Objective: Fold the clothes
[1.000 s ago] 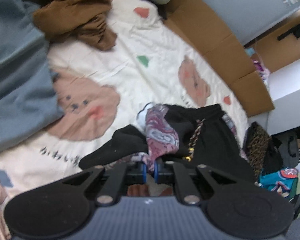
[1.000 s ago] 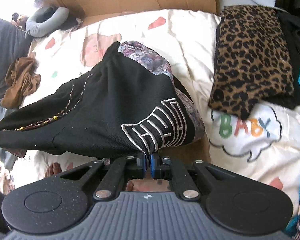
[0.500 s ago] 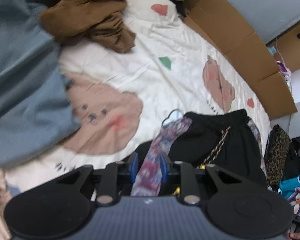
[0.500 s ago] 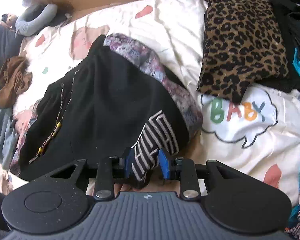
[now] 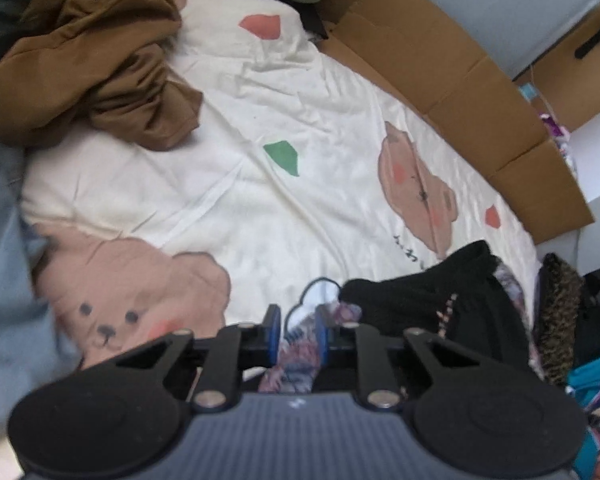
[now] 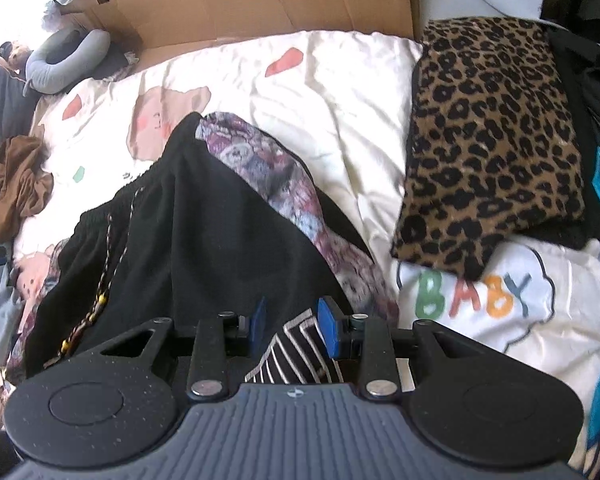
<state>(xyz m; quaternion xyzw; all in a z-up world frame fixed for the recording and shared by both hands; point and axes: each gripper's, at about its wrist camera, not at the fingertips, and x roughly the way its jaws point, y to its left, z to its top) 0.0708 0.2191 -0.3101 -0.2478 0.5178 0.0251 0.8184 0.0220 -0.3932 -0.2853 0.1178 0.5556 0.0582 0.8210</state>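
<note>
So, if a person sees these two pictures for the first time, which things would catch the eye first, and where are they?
Probably the black garment with a floral lining, spread on the cream bear-print bed cover, with a striped corner lying between the jaws of the right gripper. Next, the leopard-print cloth folded at the right side of the bed. In the left wrist view, a crumpled brown garment sits at the far left corner.

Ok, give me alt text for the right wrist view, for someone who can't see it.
The right gripper has its blue pads apart around the white-striped edge of a black garment with a purple floral lining, lying on a cream cartoon bedsheet. A folded leopard-print piece sits to the right, a crumpled brown garment far left.
</note>
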